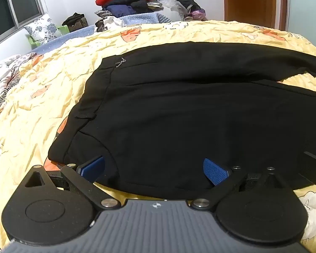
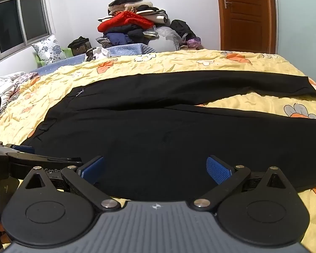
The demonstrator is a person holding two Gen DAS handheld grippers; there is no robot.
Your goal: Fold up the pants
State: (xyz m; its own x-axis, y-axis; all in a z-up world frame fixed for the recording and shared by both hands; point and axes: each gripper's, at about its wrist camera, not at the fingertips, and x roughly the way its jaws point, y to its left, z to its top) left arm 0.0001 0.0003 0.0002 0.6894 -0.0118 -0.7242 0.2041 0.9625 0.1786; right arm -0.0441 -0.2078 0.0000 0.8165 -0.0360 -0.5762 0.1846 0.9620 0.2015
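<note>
Flat on the yellow quilt (image 2: 179,63) lie black pants (image 2: 158,126).

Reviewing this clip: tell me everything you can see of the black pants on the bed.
The black pants lie flat on the yellow patterned quilt, waistband to the left, legs running right and splitting into a narrow V. The fabric looks matte and soft, lightly rumpled. A small pale thread or tag shows at the far waistband corner, and a belt loop shows nearer. The left gripper and right gripper are both open at the near edge, not clamping cloth.
</note>
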